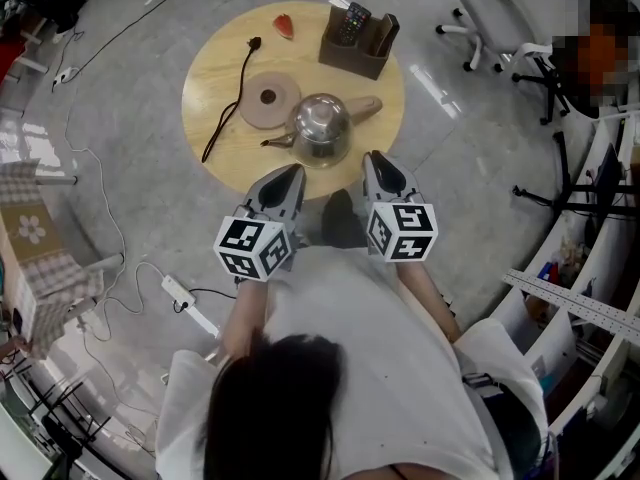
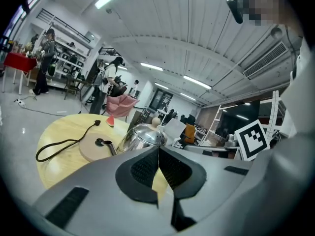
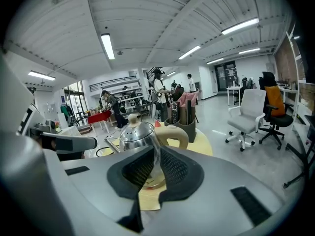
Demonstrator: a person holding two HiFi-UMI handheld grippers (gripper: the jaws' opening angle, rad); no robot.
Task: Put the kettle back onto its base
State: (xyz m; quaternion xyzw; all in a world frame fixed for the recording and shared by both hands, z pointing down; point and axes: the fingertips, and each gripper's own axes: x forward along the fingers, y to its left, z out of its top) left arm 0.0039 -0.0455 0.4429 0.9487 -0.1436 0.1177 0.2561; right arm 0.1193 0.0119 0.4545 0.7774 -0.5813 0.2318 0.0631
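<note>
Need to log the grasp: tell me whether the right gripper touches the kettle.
Apart. The head view shows bare tabletop between the right gripper and the kettle.

I can't read any words or numbers here. The left cube on the left tongs and the right cube on the right tongs have black and white squares on their sides. They look like a little puzzle, but they are blocky shapes, not letters. The remote in the holder on the bench has buttons, but they are too small to read.
</note>
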